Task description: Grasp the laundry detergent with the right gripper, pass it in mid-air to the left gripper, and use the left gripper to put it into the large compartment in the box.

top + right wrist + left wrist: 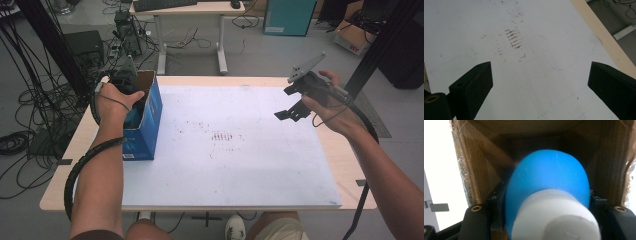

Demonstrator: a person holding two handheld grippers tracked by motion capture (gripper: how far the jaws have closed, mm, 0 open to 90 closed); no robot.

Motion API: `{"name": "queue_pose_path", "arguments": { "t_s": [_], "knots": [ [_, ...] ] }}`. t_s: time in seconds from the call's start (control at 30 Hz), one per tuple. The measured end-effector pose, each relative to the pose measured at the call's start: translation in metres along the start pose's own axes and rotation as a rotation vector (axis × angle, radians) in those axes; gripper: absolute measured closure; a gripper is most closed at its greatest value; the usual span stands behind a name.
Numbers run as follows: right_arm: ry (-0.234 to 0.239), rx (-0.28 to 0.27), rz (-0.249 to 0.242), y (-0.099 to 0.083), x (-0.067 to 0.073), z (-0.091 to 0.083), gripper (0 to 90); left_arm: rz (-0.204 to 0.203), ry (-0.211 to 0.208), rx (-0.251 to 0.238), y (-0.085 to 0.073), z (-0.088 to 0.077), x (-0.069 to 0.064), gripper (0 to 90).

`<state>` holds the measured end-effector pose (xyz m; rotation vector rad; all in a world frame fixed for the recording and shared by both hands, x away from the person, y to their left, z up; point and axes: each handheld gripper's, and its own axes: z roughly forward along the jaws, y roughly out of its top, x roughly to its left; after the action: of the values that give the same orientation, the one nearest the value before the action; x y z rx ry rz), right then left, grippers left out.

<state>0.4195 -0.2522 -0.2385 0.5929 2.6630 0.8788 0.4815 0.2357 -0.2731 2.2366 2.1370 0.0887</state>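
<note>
A blue cardboard box (145, 120) stands upright at the left edge of the white mat (240, 145), its top open and its inner walls plain brown. Inside it is a blue plastic bottle (549, 185) with a white ribbed screw cap (554, 217), the cap end pointing up toward the opening, the rounded body reaching down into the dark of the box and pressed between two black jaws

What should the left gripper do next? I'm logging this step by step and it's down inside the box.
Probably lift straight up. The left gripper is inside the blue cardboard box, its jaws on either side of a blue bottle with a white cap, apparently gripping it. The box walls stand close around, so a vertical pull looks safest. The right gripper hangs open above the white mat.
</note>
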Motion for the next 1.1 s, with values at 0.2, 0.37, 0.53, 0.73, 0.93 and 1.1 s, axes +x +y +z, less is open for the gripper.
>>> {"name": "queue_pose_path", "arguments": {
  "t_s": [0.2, 0.37, 0.53, 0.73, 0.93, 1.1],
  "knots": [
    [0.0, 0.0, 0.003, 0.0009, 0.0009, 0.0013, 5.9, 0.001, 0.0, 0.002, 0.0001, 0.0, -0.0003, 36.0],
    [0.005, 0.0, -0.009, 0.0013, 0.0006, 0.0016, 5.9, 0.001, 0.0, 0.002, -0.0001, -0.0001, -0.0004, 36.0],
    [0.0, -0.003, 0.003, 0.0009, 0.0012, 0.0008, 5.9, 0.001, 0.001, 0.002, -0.0002, -0.0001, -0.0005, 36.0],
    [0.003, 0.001, -0.004, -0.0003, 0.0007, 0.0008, 5.8, 0.003, 0.003, 0.004, 0.0002, 0.0, -0.0013, 36.0],
    [0.006, 0.005, -0.005, 0.0001, 0.0006, 0.0015, 5.9, 0.002, 0.002, 0.002, -0.0001, 0.0, -0.0009, 36.0],
    [0.004, -0.002, 0.001, 0.0004, 0.0013, 0.0028, 5.9, 0.001, 0.002, 0.001, -0.0002, 0.0, -0.0008, 36.0]
  ]
}}
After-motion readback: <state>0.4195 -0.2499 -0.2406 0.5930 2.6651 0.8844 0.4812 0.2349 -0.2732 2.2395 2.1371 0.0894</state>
